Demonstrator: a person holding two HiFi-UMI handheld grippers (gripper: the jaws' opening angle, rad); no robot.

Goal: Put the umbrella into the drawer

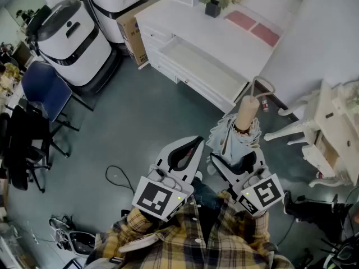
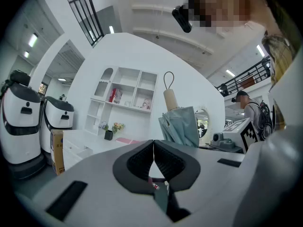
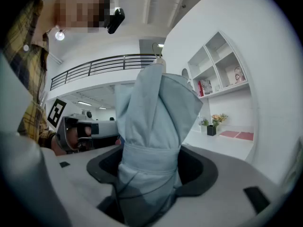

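Observation:
A folded pale blue umbrella (image 1: pixel 240 138) with a beige handle (image 1: pixel 247 112) stands upright between the jaws of my right gripper (image 1: pixel 238 157), which is shut on its fabric body. In the right gripper view the umbrella (image 3: pixel 152 122) fills the gap of the right gripper (image 3: pixel 151 168). My left gripper (image 1: pixel 197 143) hangs beside it to the left, shut and holding nothing; its view shows the left gripper (image 2: pixel 153 146) with tips together and the umbrella (image 2: pixel 180 126) beyond. The white dresser's top drawer (image 1: pixel 197 66) stands pulled out, some way ahead of both grippers.
Two white robot bases (image 1: pixel 73 38) and a cardboard box (image 1: pixel 132 32) stand left of the dresser (image 1: pixel 224 38). A plant pot (image 1: pixel 212 8) and pink mats (image 1: pixel 252 27) sit on top. A blue chair (image 1: pixel 47 91) is at the left, a white side table (image 1: pixel 331 133) at the right, a cable (image 1: pixel 118 176) on the floor.

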